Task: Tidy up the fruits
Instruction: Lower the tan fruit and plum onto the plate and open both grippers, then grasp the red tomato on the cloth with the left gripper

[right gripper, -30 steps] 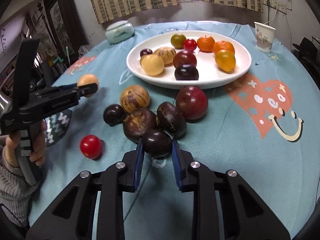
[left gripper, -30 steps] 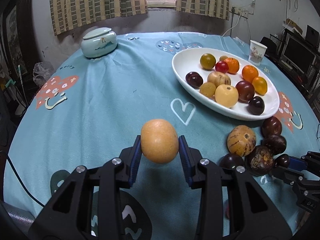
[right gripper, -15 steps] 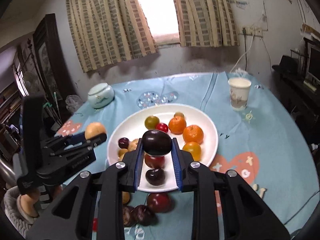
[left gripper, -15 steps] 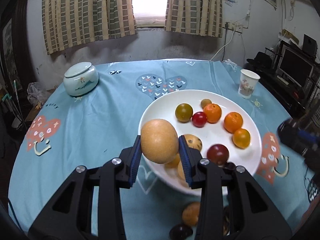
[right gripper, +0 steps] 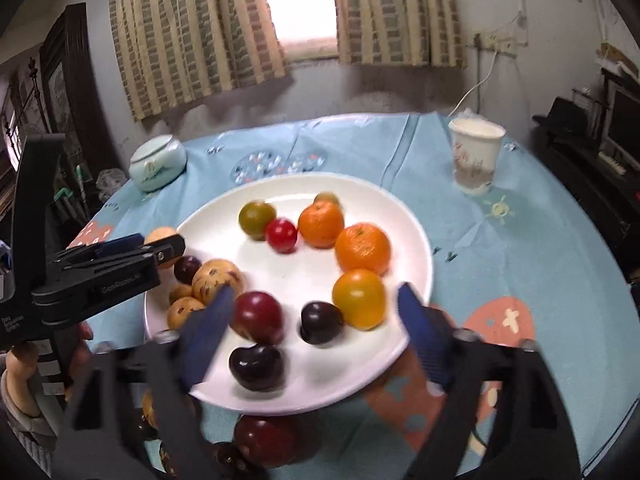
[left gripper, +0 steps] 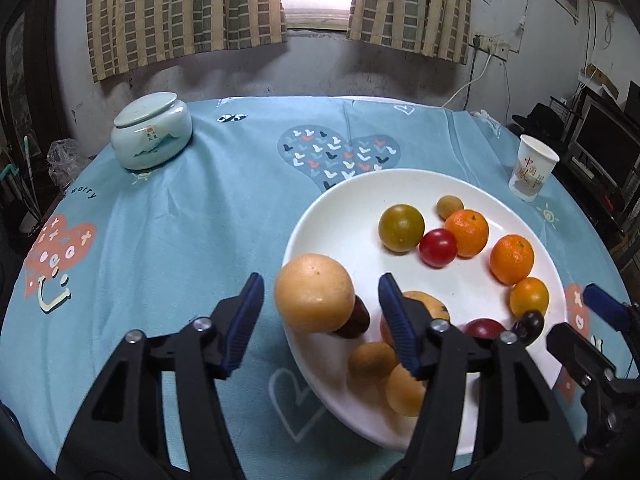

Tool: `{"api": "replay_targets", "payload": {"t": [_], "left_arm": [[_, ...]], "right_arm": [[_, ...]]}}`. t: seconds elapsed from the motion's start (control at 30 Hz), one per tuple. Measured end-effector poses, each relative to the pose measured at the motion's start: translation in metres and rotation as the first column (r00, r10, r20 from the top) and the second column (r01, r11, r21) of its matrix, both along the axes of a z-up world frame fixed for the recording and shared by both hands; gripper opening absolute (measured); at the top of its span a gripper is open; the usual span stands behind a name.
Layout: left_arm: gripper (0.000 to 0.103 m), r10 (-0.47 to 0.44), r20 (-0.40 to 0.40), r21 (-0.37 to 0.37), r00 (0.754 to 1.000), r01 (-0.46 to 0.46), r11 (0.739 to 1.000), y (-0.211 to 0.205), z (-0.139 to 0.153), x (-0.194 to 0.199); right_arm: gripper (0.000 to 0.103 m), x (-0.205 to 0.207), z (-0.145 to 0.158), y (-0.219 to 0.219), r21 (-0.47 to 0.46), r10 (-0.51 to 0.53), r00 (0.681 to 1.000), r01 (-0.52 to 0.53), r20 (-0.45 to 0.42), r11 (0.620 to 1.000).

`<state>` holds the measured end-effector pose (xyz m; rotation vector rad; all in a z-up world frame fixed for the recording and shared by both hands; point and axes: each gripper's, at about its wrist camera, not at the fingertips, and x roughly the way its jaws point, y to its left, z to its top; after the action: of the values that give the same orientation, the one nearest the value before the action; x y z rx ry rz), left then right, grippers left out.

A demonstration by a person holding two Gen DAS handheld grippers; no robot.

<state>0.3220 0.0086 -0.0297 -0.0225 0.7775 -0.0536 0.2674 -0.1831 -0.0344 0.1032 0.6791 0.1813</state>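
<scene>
**Over the white plate, both claws spread wide**

Above the near-left rim of the white plate point(left gripper: 320, 208), the left claw point(left gripper: 322, 320) stands with its blue-padded jaws parted, and a tan round fruit point(left gripper: 315, 298) sits in the gap, touching neither pad; whether it rests on the rim or is in the air cannot be told. Just behind it a dark plum point(left gripper: 358, 318) lies on the plate.

In the right wrist view, the right claw point(right gripper: 312, 336) is likewise spread wide over the plate's near edge, gripping nothing. Between its pads lie a dark purple plum point(right gripper: 257, 367), another dark plum point(right gripper: 321, 323) and a red plum point(right gripper: 258, 317). Farther in sit a yellow-orange tomato point(right gripper: 359, 298), two mandarins point(right gripper: 362, 248), a red cherry tomato point(right gripper: 282, 235) and a green-brown fruit point(right gripper: 257, 218).

Beyond the plate, on the blue tablecloth point(left gripper: 180, 232), stand a paper cup point(left gripper: 532, 174) to the right and a lidded ceramic jar point(left gripper: 151, 136) to the left. More dark fruit point(right gripper: 264, 440) lies on the table by the plate's near rim.
</scene>
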Motion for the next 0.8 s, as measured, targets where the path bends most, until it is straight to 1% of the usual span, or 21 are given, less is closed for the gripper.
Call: {"api": "replay_targets", "payload": {"t": [0.13, 0.17, 0.2, 0.23, 0.27, 0.33, 0.37, 0.43, 0.5, 0.53, 0.67, 0.73, 0.8], "left_arm": [[0.067, 0.005, 0.013, 0.003, 1.0, -0.005, 1.0, 0.002, 0.01, -0.006], [0.068, 0.01, 0.019, 0.007, 1.0, -0.01, 1.0, 0.003, 0.014, -0.009], [0.071, 0.013, 0.029, 0.009, 0.999, -0.014, 1.0, 0.004, 0.018, -0.013], [0.073, 0.019, 0.043, 0.01, 0.999, -0.02, 1.0, 0.007, 0.024, -0.019], [0.076, 0.024, 0.053, 0.009, 0.998, -0.025, 1.0, 0.008, 0.029, -0.025], [0.078, 0.02, 0.068, 0.01, 0.997, -0.02, 1.0, 0.012, 0.036, -0.043], [0.079, 0.013, 0.068, 0.015, 0.998, -0.014, 1.0, 0.013, 0.036, -0.052], [0.079, 0.003, 0.068, 0.014, 0.998, -0.004, 1.0, 0.018, 0.033, -0.076], [0.079, -0.013, 0.037, 0.012, 0.999, 0.013, 1.0, 0.021, 0.023, -0.104], [0.08, -0.032, 0.022, 0.022, 0.999, 0.032, 0.999, 0.021, 0.018, -0.115], [0.08, -0.132, 0.003, 0.073, 0.991, 0.131, 0.989, 0.015, -0.004, -0.172], [0.08, -0.172, -0.002, 0.083, 0.985, 0.172, 0.982, 0.01, -0.014, -0.19], [0.08, -0.195, -0.016, 0.103, 0.981, 0.195, 0.975, 0.003, -0.022, -0.199]], "right_arm": [[0.089, -0.013, 0.019, -0.007, 0.02, -0.014, 0.996, 0.012, 0.086, 1.0], [0.089, -0.018, 0.025, -0.011, 0.039, -0.027, 0.992, 0.023, 0.121, 0.999], [0.089, -0.03, 0.037, -0.019, 0.081, -0.046, 0.982, 0.032, 0.183, 0.996], [0.093, -0.037, 0.044, -0.023, 0.108, -0.053, 0.975, 0.031, 0.215, 0.994], [0.1, -0.045, 0.051, -0.028, 0.138, -0.062, 0.967, 0.028, 0.246, 0.99], [0.102, -0.062, 0.064, -0.035, 0.188, -0.071, 0.952, 0.014, 0.299, 0.982], [0.102, -0.068, 0.068, -0.035, 0.188, -0.063, 0.949, 0.004, 0.308, 0.982], [0.102, -0.079, 0.069, -0.034, 0.181, -0.046, 0.95, -0.011, 0.307, 0.983], [0.102, -0.093, 0.061, -0.035, 0.196, -0.051, 0.954, -0.008, 0.296, 0.981], [0.102, -0.095, 0.059, -0.035, 0.203, -0.05, 0.957, -0.01, 0.286, 0.979], [0.102, -0.111, 0.045, -0.038, 0.234, -0.043, 0.975, -0.009, 0.216, 0.972], [0.102, -0.117, 0.041, -0.04, 0.256, -0.042, 0.981, -0.008, 0.188, 0.967], [0.102, -0.122, 0.038, -0.043, 0.266, -0.052, 0.982, 0.002, 0.183, 0.964]]}}
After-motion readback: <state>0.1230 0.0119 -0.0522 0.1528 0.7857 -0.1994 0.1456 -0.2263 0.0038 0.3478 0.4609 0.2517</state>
